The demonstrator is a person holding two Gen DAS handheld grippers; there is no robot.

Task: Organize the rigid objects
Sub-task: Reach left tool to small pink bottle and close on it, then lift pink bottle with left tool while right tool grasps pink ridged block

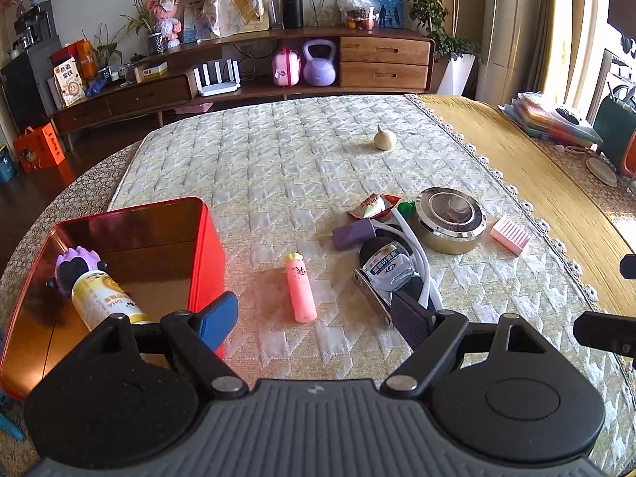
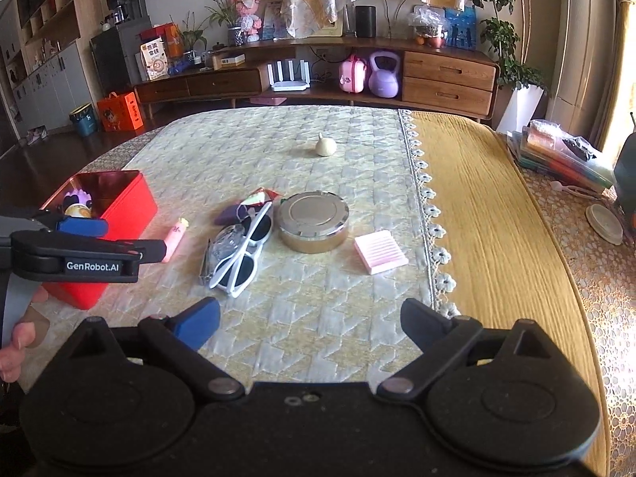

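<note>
A red tin box [image 1: 206, 246] [image 2: 119, 214] stands at the table's left and holds a white-and-yellow bottle [image 1: 107, 298] and a purple toy [image 1: 77, 264]. A pink tube [image 1: 301, 292] [image 2: 175, 236] lies just right of the box. Farther right sit white sunglasses [image 2: 242, 254] [image 1: 417, 254] over a small clear bottle [image 1: 387, 268], a purple item [image 1: 351, 234], a snack wrapper [image 1: 371, 204], a round metal tin [image 1: 449, 218] [image 2: 312, 220] and a pink ridged block [image 1: 510, 235] [image 2: 381, 256]. My left gripper [image 1: 316, 320] is open, hanging over the pink tube. My right gripper [image 2: 310, 322] is open and empty, short of the sunglasses.
A small cream gourd-shaped object [image 1: 384, 139] [image 2: 326, 146] sits far back on the quilted mat. A yellow cloth [image 2: 497, 214] covers the table's right side, with stacked folders [image 2: 564, 155] and a coaster [image 2: 606, 223] at the far right. A hand [image 2: 20, 338] holds the left gripper.
</note>
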